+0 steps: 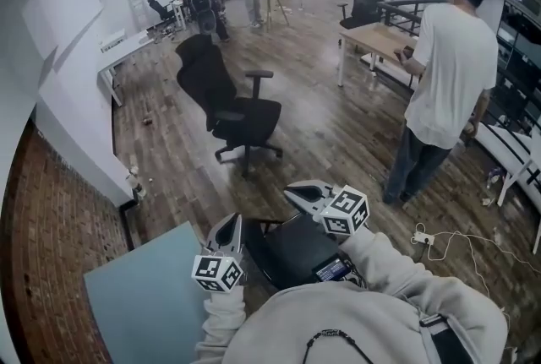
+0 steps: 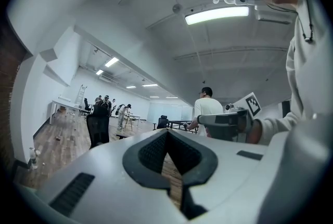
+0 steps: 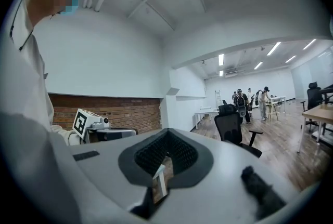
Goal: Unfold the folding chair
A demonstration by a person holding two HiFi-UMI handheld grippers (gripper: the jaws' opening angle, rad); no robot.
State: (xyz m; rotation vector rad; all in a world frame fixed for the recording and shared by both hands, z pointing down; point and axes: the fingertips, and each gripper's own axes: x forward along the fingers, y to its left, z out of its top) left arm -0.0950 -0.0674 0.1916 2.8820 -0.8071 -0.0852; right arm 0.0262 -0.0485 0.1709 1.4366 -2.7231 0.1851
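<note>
The folding chair (image 1: 292, 251) shows in the head view as a black seat and frame low in front of me, between my two grippers. My left gripper (image 1: 230, 224) is above its left edge and my right gripper (image 1: 293, 192) above its far right side; whether either touches it I cannot tell. Both point level across the room. In the left gripper view the left gripper (image 2: 167, 133) has its jaws closed together on nothing, and the right gripper (image 2: 229, 124) shows beyond. The right gripper (image 3: 167, 135) is also shut, with a small white sliver in the slot behind the pads.
A black office chair (image 1: 232, 105) stands on the wooden floor ahead. A person in a white T-shirt (image 1: 452, 75) stands at the right by a wooden table (image 1: 385, 40). A power strip with cables (image 1: 423, 237) lies on the floor. A blue-grey panel (image 1: 144, 295) lies at my left, near the brick wall (image 1: 51, 219).
</note>
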